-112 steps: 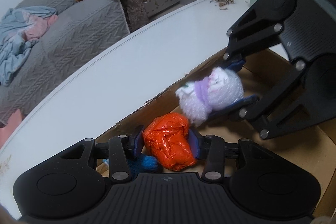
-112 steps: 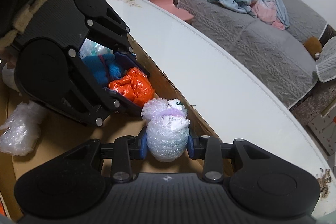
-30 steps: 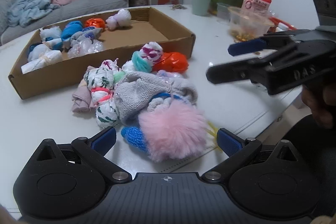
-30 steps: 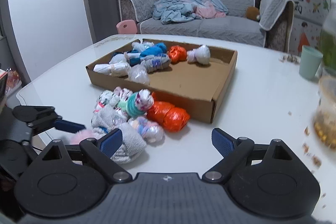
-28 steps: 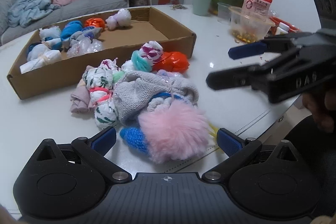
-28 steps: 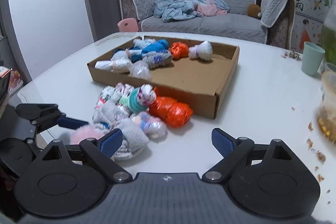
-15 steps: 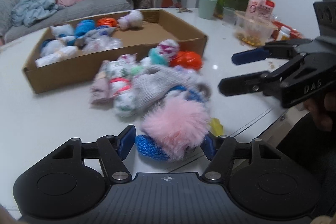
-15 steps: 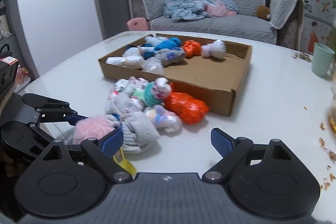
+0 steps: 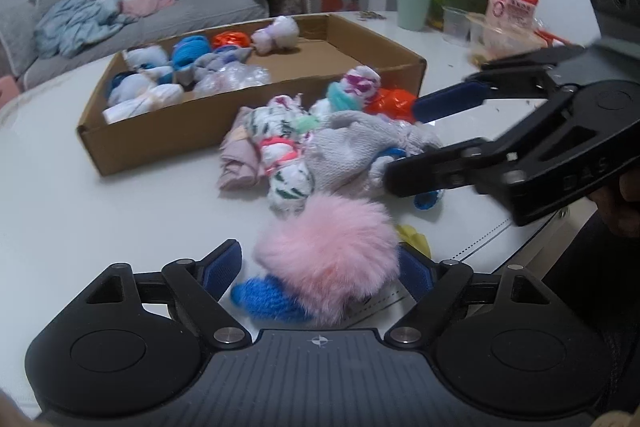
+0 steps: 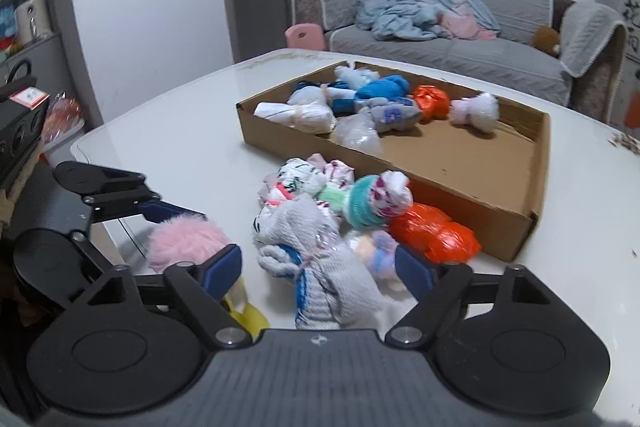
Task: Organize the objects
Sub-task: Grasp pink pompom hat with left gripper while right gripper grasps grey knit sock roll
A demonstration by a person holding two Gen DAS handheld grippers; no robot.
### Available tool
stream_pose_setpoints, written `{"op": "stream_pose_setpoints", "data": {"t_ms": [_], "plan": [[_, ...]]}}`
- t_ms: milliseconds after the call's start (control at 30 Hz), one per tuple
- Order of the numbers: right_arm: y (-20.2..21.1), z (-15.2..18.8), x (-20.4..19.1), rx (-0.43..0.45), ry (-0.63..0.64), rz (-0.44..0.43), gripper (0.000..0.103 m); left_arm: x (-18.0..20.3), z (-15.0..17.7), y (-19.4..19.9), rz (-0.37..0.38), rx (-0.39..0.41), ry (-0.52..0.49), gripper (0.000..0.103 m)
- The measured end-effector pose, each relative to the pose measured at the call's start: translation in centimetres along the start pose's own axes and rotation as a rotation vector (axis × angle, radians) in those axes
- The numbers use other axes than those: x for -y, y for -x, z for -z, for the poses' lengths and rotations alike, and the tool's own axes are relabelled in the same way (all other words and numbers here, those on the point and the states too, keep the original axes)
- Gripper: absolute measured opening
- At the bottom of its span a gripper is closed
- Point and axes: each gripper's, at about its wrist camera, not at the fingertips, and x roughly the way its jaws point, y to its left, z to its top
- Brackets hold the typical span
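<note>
Left claw (image 9: 320, 269): fingers part-open around fluffy pink pompom (image 9: 328, 251) at the white table's (image 9: 100, 219) near edge, not visibly clamped. Right claw (image 10: 318, 267): open astride grey knitted sock bundle (image 10: 320, 267). Risk: compressible fur slipping free before the shallow cardboard tray (image 10: 460, 199).

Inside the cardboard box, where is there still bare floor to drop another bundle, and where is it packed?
The cardboard box has bare floor in its right half, bordered by the white fluffy bundle and the near wall. Its left end is packed with bundles around the blue sock roll. Outside, the pile by the orange bag crowds the near wall.
</note>
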Motion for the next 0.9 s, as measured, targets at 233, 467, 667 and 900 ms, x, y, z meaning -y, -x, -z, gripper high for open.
{"op": "stream_pose_setpoints", "data": {"t_ms": [233, 467, 667, 900], "plan": [[-1.3, 0.6, -1.1, -0.063, 0.082, 0.023, 0.056, -0.5, 0.1, 0.5, 0.01, 0.018, -0.006, 0.053], [-1.6, 1.2, -1.1, -0.092, 0.087, -0.003, 0.043, -1.1, 0.4, 0.9, 0.001, 0.014, 0.002, 0.051], [-1.5, 1.0, -0.9, -0.085, 0.072, -0.01, 0.041, -1.5, 0.4, 1.1, -0.01, 0.013, 0.013, 0.05], [0.5, 0.7, -0.1, -0.035, 0.02, -0.041, 0.038, -2.9, 0.4, 2.4, -0.052, 0.009, 0.025, 0.046]]}}
